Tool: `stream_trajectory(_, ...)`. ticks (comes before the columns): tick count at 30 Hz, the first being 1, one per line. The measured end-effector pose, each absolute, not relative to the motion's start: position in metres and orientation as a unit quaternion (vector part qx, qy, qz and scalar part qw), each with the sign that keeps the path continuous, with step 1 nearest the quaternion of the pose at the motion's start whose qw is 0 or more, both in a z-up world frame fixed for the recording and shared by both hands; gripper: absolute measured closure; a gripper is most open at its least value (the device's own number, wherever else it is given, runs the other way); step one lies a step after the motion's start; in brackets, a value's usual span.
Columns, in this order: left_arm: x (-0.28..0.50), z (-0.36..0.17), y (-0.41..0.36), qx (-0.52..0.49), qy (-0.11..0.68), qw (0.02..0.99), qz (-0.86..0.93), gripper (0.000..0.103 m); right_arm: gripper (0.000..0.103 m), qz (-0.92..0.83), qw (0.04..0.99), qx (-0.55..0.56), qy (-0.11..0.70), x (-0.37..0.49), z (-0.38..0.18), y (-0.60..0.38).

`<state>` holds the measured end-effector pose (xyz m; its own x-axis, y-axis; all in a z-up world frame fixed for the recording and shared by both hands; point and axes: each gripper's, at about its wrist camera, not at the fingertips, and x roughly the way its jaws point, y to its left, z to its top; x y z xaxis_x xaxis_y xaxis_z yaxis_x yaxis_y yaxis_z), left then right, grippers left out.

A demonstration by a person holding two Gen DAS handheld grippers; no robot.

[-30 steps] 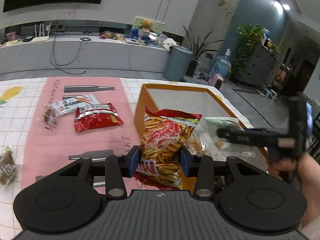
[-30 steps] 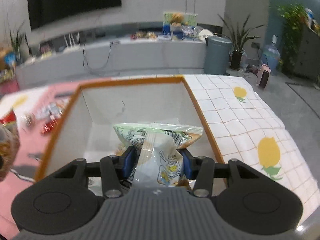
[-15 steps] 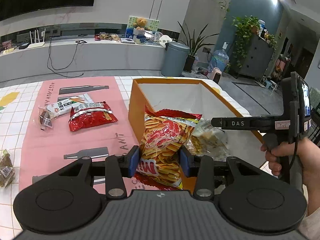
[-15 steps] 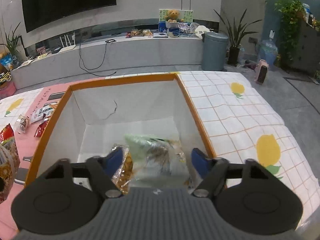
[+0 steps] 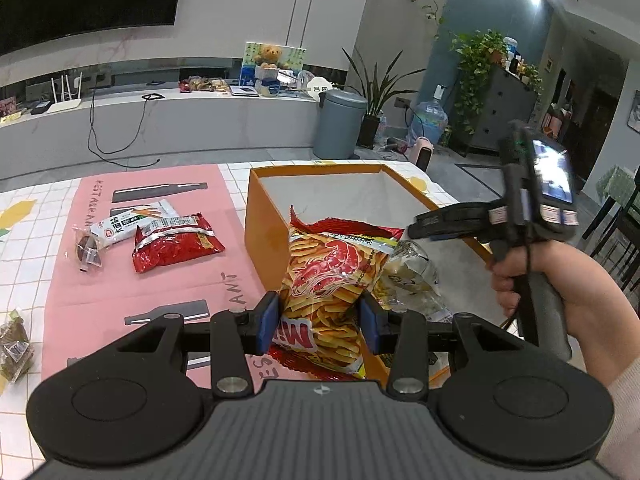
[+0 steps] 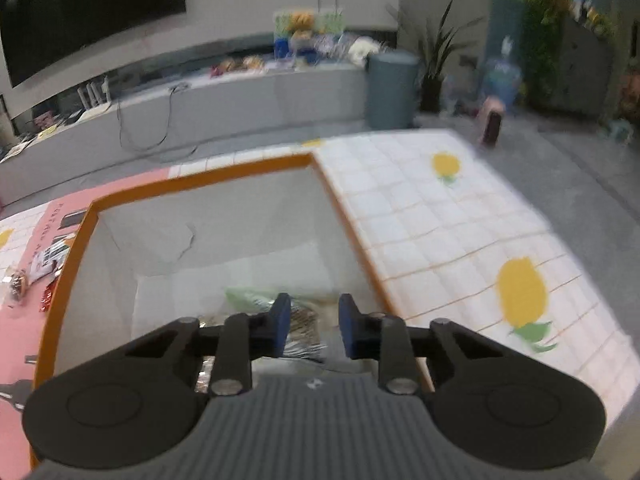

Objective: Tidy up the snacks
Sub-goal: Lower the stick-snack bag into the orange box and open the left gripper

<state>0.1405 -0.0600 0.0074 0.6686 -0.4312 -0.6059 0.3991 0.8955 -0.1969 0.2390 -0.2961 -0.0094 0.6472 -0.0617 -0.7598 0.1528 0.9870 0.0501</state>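
Observation:
My left gripper is shut on a red and yellow chip bag and holds it upright over the near left corner of the orange box. A clear and green snack bag lies inside the box and also shows in the right wrist view. My right gripper is above that bag with a narrow gap between its jaws, holding nothing; it also shows in the left wrist view.
On the pink mat lie a red snack packet, a white packet and a small dark wrapped snack. A green-brown packet lies at the left table edge. Checked tablecloth right of the box.
My right gripper let go of the clear and green bag into the box, opened wide, then rose and narrowed. My left gripper still holds the chip bag.

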Motion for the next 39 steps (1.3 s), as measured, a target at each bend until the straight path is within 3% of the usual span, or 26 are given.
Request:
stream_trajectory(4, 0.141, 0.004, -0.061, -0.022, 0.341, 0.911, -0.229, 0.055, 0.079, -0.049, 0.881, -0.015, 0.471, 0.262, -0.029, -0.276)
stream_trajectory(11, 0.144, 0.000, -0.063, -0.016, 0.347, 0.911, -0.223, 0.055, 0.073, 0.019, 0.863, -0.024, 0.505, 0.269, -0.035, -0.254)
stream_trajectory(24, 0.133, 0.028, -0.082, 0.004, 0.337, 0.914, -0.225, 0.055, 0.071, -0.003, 0.919, 0.128, 0.373, 0.188, 0.028, -0.295)
stream_trajectory(39, 0.191, 0.018, -0.159, 0.020, 0.401, 0.885, -0.234, 0.055, 0.067, -0.028, 0.924, 0.197, 0.327, 0.133, 0.035, -0.336)
